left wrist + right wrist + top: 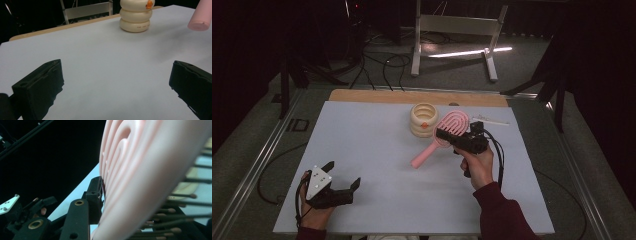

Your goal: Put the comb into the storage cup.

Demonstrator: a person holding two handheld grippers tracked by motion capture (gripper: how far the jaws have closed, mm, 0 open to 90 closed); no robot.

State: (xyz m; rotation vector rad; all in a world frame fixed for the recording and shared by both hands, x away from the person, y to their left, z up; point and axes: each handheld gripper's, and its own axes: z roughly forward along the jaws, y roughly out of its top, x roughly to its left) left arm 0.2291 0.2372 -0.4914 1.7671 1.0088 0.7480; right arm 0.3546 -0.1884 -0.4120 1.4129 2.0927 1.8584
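A pink hairbrush [451, 127] hangs tilted over the right middle of the white table [372, 145], handle end low and to the left. My right gripper [443, 135] is shut on its head; in the right gripper view the brush [140, 182] looms close, with one black finger [96, 195] pressed on its back and the bristles on the other side. A cream ringed holder [424, 120] stands just behind the brush. My left gripper [342, 175] rests open near the front left edge. In the left gripper view its jaws stand wide apart over bare table, facing the holder [135, 17] and the pink handle tip [200, 21].
A thin white stick [490, 120] lies at the back right of the table. The wooden far edge [417, 96] borders the table. Beyond it, a white frame stand [457, 30] and cables [387, 62] are on the floor.
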